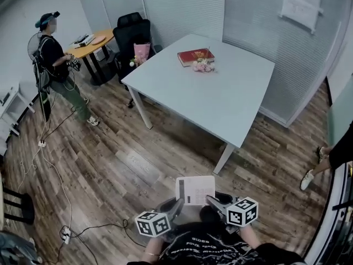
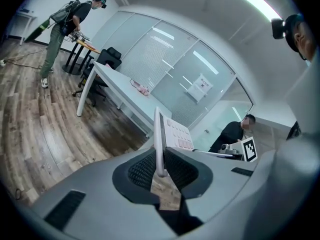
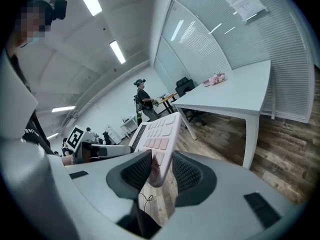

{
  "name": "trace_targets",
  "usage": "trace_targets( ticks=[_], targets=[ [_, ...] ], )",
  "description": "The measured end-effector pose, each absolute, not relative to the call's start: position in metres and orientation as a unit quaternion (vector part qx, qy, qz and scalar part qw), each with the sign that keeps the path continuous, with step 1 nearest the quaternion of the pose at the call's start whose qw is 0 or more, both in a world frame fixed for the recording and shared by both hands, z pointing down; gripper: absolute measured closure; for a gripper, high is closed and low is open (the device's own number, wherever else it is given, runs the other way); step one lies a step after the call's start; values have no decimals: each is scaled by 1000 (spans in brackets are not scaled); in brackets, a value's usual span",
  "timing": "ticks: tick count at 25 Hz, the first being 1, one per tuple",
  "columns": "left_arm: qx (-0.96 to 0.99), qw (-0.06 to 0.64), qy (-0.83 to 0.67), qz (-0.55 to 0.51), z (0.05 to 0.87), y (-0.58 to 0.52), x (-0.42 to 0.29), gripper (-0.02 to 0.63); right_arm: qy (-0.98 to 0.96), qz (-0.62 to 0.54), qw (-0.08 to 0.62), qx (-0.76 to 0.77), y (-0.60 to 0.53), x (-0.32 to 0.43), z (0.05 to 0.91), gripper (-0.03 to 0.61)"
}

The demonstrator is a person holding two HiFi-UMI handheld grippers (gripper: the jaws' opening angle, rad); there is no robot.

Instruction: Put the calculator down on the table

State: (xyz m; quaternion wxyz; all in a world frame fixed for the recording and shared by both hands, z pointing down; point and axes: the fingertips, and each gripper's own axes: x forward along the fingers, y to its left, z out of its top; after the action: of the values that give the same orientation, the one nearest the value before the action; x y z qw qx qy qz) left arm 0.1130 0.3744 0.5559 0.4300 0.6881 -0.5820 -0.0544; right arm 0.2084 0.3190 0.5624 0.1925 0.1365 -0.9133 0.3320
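writing check: the calculator (image 1: 195, 190) is showing a pale face with rows of pinkish keys, but no brand or key legend is resolving in any view. two white sheets (image 1: 302, 3) are hanging on the frosted glass wall; their print is too small to read. the red book (image 1: 196, 56) on the white table (image 1: 231, 104) is carrying pale marks on its cover, illegible. white lettering on the wearer's black shirt (image 1: 209, 247) is blurring out. the square markers on the gripper cubes are showing black-and-white patterns only, no text.

left gripper (image 2: 161, 170): jaws are sitting nearly together, pinching one thin edge of the calculator between the ribbed black pads; the body is standing edge-on, rising out of the pads.

right gripper (image 3: 159, 170): jaws are standing somewhat wider, clamping the opposite side of the calculator, with the key face tilting toward this gripper's camera.

position: both grippers are holding the calculator in the air, close to the wearer's chest, above the wood floor (image 1: 110, 164) and well apart from the table. it is not yet resting on the table. a bunch of pink flowers (image 1: 203, 66) is lying just beside the red book.
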Motion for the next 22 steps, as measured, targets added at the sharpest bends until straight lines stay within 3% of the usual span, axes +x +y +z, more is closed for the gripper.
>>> trace_targets(
  ticks=[22],
  targets=[
    [645,449,-613,-84,568,142,116,548,-915,332,212,85,78,206,571,442]
  ],
)
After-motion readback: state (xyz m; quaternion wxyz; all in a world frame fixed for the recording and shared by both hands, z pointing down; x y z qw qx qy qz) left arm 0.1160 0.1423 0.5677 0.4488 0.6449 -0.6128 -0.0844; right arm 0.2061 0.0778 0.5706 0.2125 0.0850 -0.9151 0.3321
